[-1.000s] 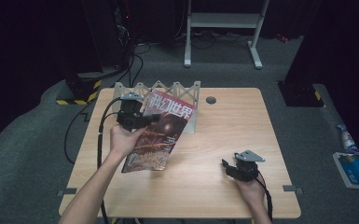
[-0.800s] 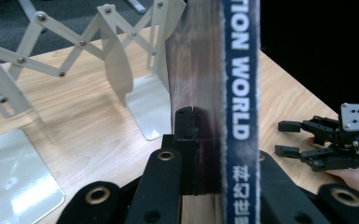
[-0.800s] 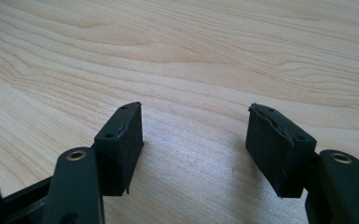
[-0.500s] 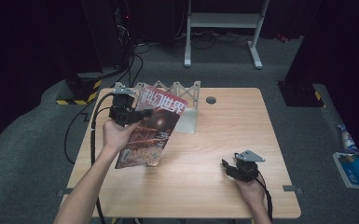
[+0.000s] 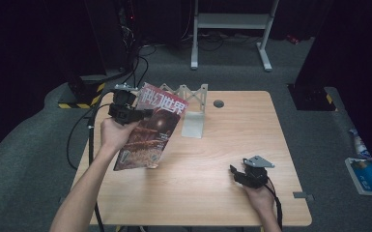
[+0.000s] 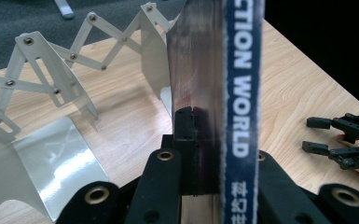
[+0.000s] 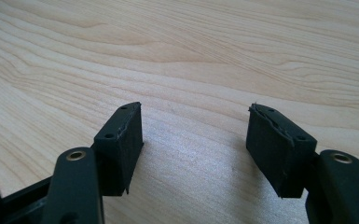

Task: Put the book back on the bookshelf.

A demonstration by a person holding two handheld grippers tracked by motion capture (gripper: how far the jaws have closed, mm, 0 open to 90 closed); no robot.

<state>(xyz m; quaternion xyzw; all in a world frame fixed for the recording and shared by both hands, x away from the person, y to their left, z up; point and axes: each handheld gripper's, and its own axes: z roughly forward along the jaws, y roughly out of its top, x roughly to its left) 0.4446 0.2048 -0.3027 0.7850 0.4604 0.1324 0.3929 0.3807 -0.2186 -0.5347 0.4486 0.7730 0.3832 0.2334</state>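
Item: magazine (image 5: 150, 128), tilted above our wooden table (image 5: 251, 125) at its 10 o'clock, clamped in our left gripper (image 5: 135, 113). Right gripper (image 5: 236, 175), jaws apart, at 5 o'clock. White folding rack (image 5: 193, 108) at 12. Grey carpet (image 5: 314, 130) and dark room surround.

magazine (image 6: 240, 93) spine lettering cut off at top.

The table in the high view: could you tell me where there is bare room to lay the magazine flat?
The widest bare wood lies in the middle of the table, between the magazine in the left gripper and the right gripper, and along the far right side past the small dark disc. The back-left is crowded by the white folding rack.
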